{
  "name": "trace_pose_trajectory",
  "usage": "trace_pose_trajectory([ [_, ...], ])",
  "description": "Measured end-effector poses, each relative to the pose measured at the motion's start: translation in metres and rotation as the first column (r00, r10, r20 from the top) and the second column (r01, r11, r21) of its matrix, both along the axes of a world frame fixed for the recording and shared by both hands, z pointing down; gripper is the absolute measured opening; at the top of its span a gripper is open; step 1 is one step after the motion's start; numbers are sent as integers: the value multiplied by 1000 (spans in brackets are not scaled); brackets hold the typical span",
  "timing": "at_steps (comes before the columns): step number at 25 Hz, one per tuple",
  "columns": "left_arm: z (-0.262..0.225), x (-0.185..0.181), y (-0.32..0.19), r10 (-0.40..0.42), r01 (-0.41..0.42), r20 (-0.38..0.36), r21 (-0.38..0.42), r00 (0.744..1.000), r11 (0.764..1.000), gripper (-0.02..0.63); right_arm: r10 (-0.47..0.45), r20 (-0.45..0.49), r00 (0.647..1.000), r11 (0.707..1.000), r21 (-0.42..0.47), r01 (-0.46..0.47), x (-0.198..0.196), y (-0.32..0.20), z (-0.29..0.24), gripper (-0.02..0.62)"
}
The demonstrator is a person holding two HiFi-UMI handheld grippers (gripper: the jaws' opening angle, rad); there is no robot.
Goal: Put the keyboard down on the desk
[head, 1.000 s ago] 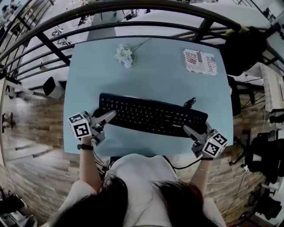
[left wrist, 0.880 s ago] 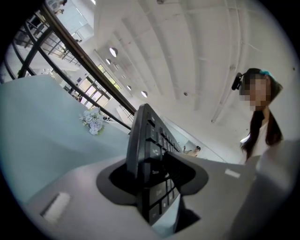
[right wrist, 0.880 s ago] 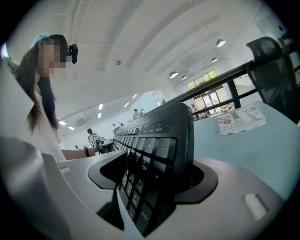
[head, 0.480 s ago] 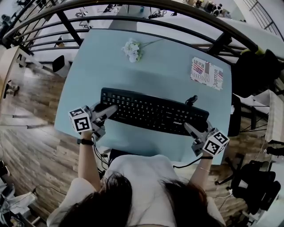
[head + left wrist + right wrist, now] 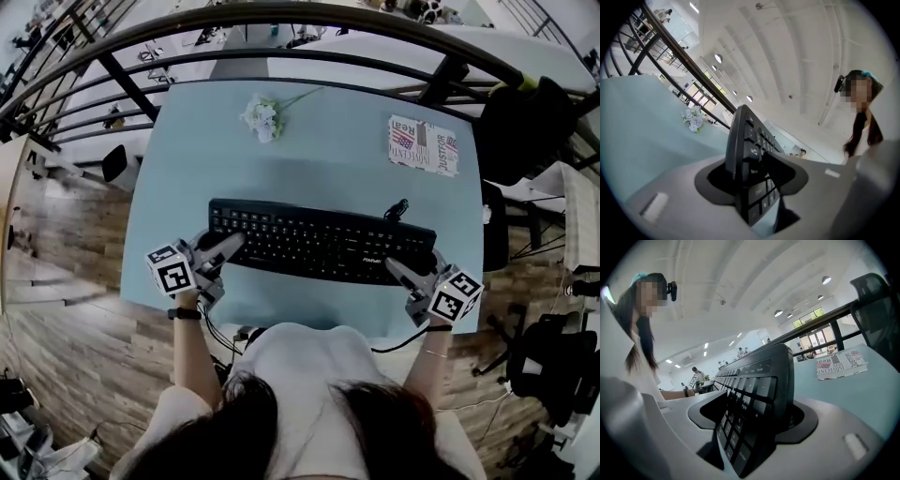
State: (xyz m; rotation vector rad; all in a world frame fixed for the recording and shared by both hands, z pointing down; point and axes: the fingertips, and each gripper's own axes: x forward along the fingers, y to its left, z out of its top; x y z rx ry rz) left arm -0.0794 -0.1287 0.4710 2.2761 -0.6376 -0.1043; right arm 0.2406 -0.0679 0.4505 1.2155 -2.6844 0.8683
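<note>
A black keyboard [image 5: 319, 242] stretches across the pale blue desk [image 5: 328, 169], near its front edge. My left gripper [image 5: 225, 248] is shut on the keyboard's left end [image 5: 745, 154], with the jaws above and below it. My right gripper [image 5: 412, 272] is shut on the right end [image 5: 759, 399] in the same way. Both gripper views look along the key rows between the jaws. From the head view I cannot tell whether the keyboard rests on the desk or hangs just above it. A black cable [image 5: 401, 212] loops off its back edge.
A small bunch of white flowers [image 5: 261, 117] lies at the desk's far left and a printed booklet [image 5: 423, 145] at the far right. A dark railing [image 5: 309, 19] curves behind the desk. A black chair [image 5: 525, 112] stands to the right.
The head camera has swayed, so the whole scene shifts in the picture. Both grippers keep the same hold on the keyboard's ends.
</note>
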Motion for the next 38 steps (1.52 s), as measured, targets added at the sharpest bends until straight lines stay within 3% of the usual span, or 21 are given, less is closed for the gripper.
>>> trace_pose_trajectory([
  [11, 10, -2, -1, -4, 4, -3, -28, 1000, 1000, 230, 4, 4, 1000, 1000, -6, -4, -2, -2, 5, 293],
  [16, 27, 0, -3, -9, 10, 5, -84, 1000, 996, 232, 9, 18, 1000, 999, -32, -8, 2, -3, 23, 295],
  [24, 72, 0, 4, -1, 7, 31, -187, 1000, 982, 235, 15, 24, 1000, 990, -142, -11, 1, 0, 68, 298],
  [38, 135, 0, -10, 12, 6, 65, -274, 998, 962, 239, 14, 27, 1000, 967, -256, -6, 5, -18, 139, 308],
])
